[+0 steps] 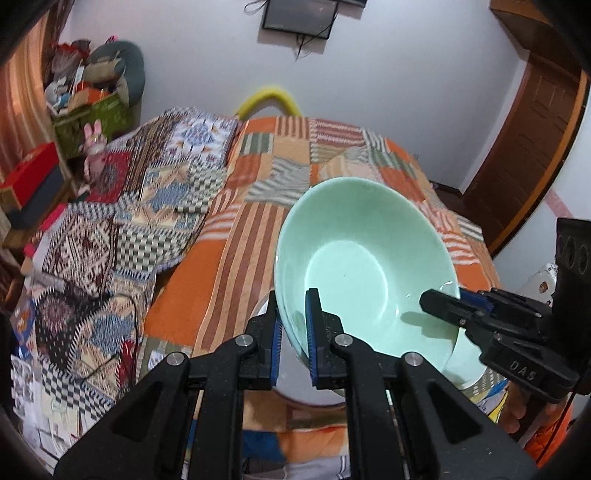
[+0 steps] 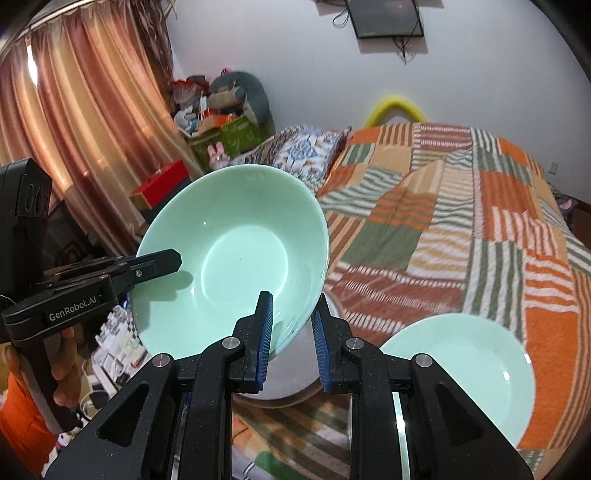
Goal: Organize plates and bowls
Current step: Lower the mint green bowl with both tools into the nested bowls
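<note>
- Left wrist view: our left tool (image 1: 294, 314) clamps the near rim of the mint-green bowl (image 1: 364, 258), one finger (image 1: 275, 332) outside the wall, the other inside. The bowl is tilted, its mouth toward the lens, held up over the bed (image 1: 236, 229) w/ its orange striped patchwork cover.
- Same view, right side: our right tool (image 1: 441, 304) grips the bowl's opposite rim, its black finger lying inside the bowl and a blue pad showing outside the edge. A grey metal dish (image 1: 291, 384) sits just beneath the bowl, partly hidden by the fingers.
- Bkgd: a dark screen (image 1: 300, 16) on the white wall, a yellow foam tube (image 1: 267, 99) behind the bed, a wooden door (image 1: 524, 147) at right.
- Right wrist view: the right tool (image 2: 291, 328) is shut on the bowl (image 2: 229, 258) at its lower right rim, blue pads either side of the wall. The left tool (image 2: 162, 264) holds the far left rim.
- Same view: the metal dish (image 2: 288, 380) lies on the bed (image 2: 443, 229) below the bowl. A second mint-green plate (image 2: 461, 376) rests flat on the cover, just right of the dish. Pink curtains (image 2: 74, 147) hang at left.
</note>
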Available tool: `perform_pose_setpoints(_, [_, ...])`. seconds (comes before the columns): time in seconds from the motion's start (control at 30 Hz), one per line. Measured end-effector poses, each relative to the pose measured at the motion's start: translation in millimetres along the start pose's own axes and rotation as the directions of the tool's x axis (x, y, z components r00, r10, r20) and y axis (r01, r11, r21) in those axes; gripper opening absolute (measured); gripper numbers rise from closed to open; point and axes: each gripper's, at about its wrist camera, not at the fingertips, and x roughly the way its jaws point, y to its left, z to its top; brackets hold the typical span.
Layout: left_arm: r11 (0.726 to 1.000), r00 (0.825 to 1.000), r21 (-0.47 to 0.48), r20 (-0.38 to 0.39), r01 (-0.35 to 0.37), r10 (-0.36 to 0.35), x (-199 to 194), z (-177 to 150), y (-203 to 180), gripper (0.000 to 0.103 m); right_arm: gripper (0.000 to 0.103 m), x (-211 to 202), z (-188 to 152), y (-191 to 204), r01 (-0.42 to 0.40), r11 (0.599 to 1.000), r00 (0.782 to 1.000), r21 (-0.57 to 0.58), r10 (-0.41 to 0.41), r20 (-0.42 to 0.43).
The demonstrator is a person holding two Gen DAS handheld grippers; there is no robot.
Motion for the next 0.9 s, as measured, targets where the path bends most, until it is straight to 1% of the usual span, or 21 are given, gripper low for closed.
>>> perform_pose_setpoints(0.2, [0.999,0.997,-0.049,-0.071,0.012,-0.016,26,-24,17,0.011,0.019,18,-16,7,0.016,1.000,0.998,0.006,-0.016,-0.060])
perform_pose_setpoints(0.37, [0.998,0.994,-0.056,-0.105,0.000,-0.006,42,-37,21,0.011,0.019,27,-26,9,0.032,0.999,0.994,0.007,-0.031,-0.101])
perform_pose_setpoints(0.43, [0.998,0.993,-0.059,-0.116,-0.001,-0.006,46,-40,23,0.011,0.019,30,-29,11,0.037,0.999,0.993,0.006,-0.036,-0.115])
perform_pose_setpoints(0.63, [0.997,0.989,-0.072,-0.147,-0.002,-0.009,60,-44,28,0.011,0.019,38,-34,16,0.082,0.996,0.986,-0.036,-0.086,-0.142])
perform_pose_setpoints(0.9, [0.997,0.987,-0.074,-0.163,-0.023,0.011,73,-47,32,0.011,0.019,41,-35,12,0.096,0.995,0.983,-0.035,-0.101,-0.154])
